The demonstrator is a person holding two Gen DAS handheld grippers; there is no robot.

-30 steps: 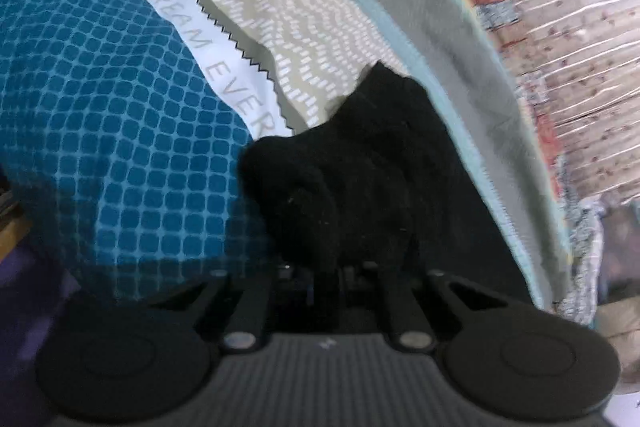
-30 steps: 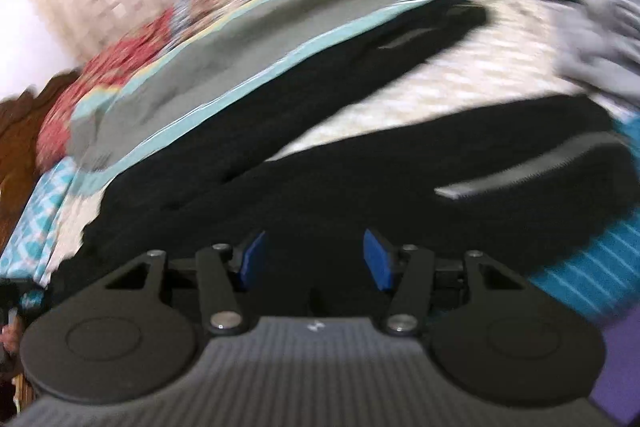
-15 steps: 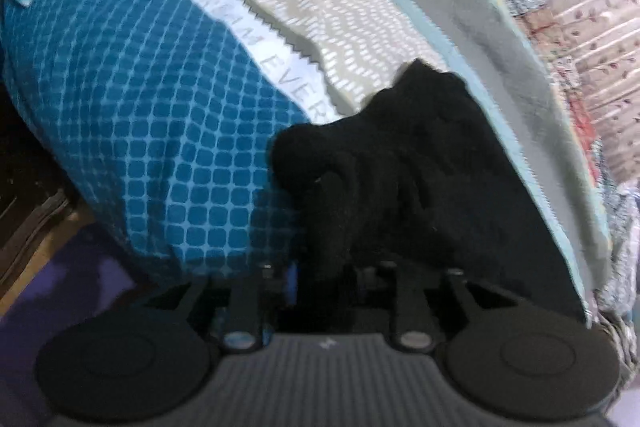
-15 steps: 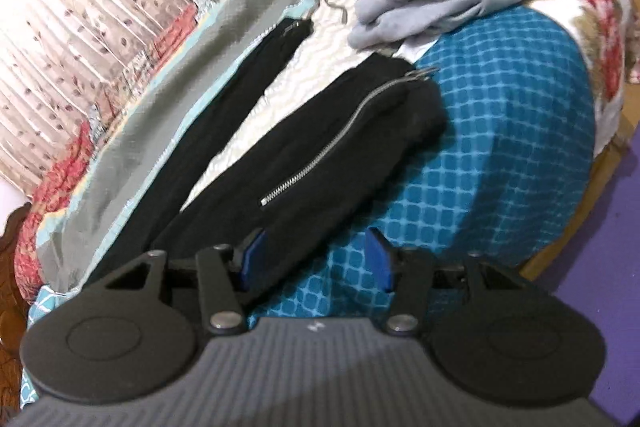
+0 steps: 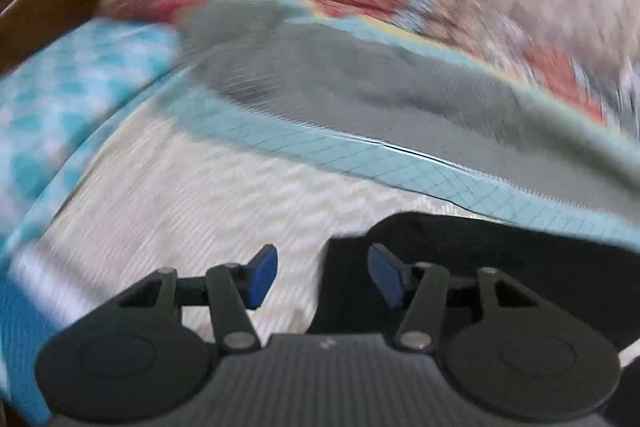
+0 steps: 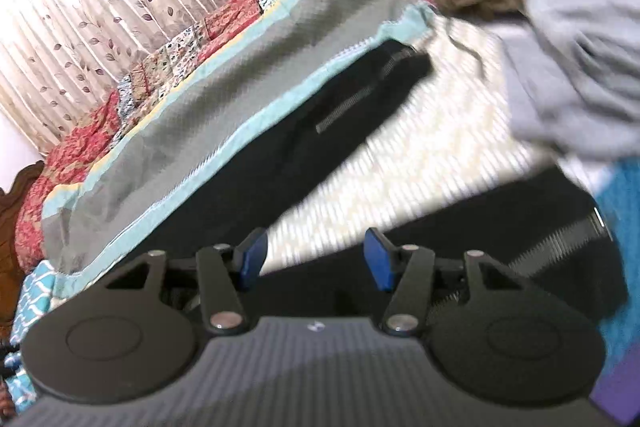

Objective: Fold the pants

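Each of the left gripper (image 5: 322, 273) and right gripper (image 6: 312, 261) is built of black linkage arms pinned with silver screws, two round black discs, a ribbed grey body and blue-padded fingertips (image 5: 262, 277).

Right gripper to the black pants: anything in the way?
Nothing visible. The right gripper, fingers apart and empty, hangs just over the black pants on the bed. The grey clothes sit off to the side.
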